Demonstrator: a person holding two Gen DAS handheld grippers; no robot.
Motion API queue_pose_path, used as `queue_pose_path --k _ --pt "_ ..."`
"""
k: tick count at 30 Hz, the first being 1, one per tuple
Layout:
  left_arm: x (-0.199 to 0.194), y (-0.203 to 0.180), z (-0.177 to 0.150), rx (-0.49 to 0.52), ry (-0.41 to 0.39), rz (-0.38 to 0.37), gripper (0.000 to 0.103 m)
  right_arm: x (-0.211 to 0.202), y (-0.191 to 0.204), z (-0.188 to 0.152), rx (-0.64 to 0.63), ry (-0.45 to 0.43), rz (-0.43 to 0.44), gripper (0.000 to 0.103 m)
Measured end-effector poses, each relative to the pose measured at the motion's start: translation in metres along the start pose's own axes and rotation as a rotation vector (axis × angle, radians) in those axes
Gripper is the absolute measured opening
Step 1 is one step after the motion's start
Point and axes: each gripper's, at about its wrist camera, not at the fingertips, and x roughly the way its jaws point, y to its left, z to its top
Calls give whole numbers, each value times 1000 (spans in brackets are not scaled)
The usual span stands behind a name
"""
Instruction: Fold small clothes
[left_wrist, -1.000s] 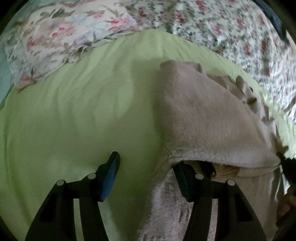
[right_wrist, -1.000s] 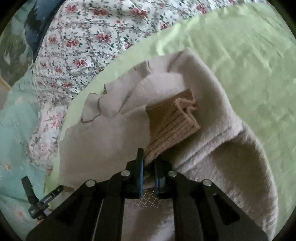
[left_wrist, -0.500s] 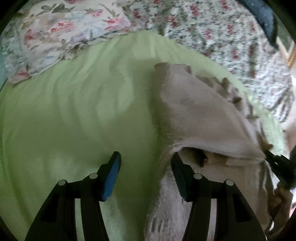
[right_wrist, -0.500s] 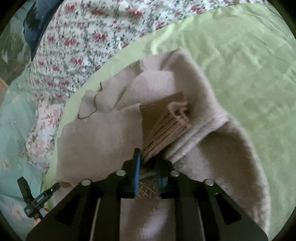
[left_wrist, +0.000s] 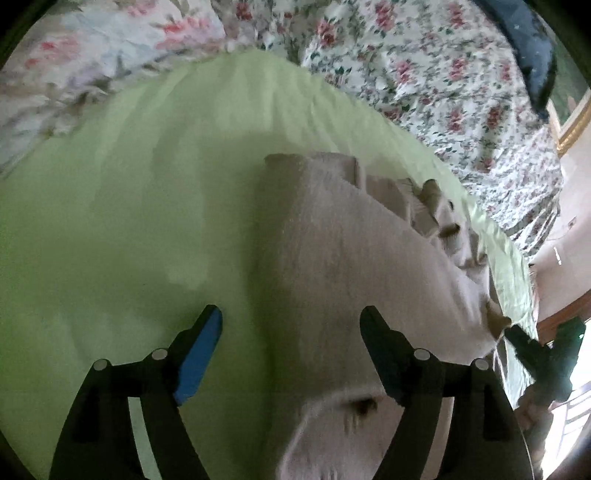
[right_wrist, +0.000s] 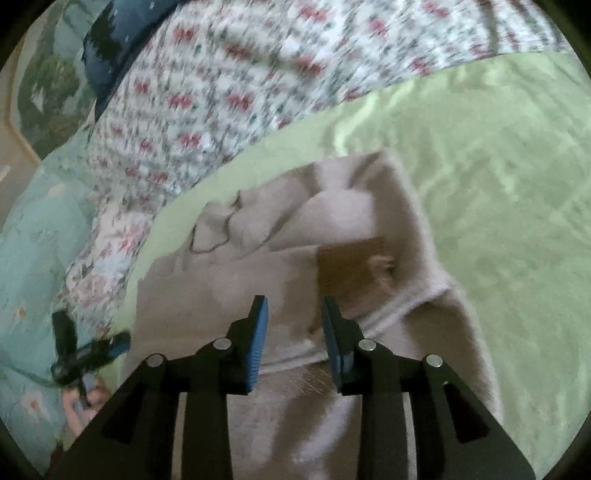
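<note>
A small beige fleece garment (left_wrist: 354, 266) lies partly folded on a light green sheet (left_wrist: 129, 229). In the right wrist view the garment (right_wrist: 240, 288) shows a brown ribbed cuff (right_wrist: 351, 262) lying on its folded part. My left gripper (left_wrist: 291, 328) is open, with its left finger over the sheet and its right finger over the garment's left edge. My right gripper (right_wrist: 293, 321) is open and empty, just above the garment, with the cuff beyond its right finger.
Floral bedding (left_wrist: 424, 74) lies beyond the green sheet (right_wrist: 498, 184). A dark blue item (left_wrist: 532, 48) lies at the far right. The other gripper shows at each view's edge (right_wrist: 85, 354). A teal floral cover (right_wrist: 33, 240) lies at the left.
My right gripper has opened and let go of the brown cuff, which now lies on the garment. My left gripper has moved forward over the garment and stays open.
</note>
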Motion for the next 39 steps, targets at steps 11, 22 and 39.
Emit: queue_pose_path --k 11,22,39 --pt "-20 -22 -20 100 -33 167 50 -41 -47 -6 140 -75 -161 40" --pt "-150 -15 -155 73 -29 59 77 -127 -43 -91 70 -18 -71 52" --pt "-138 -66 -279 61 212 -137 82 -220 -65 -198 52 88 -30 65"
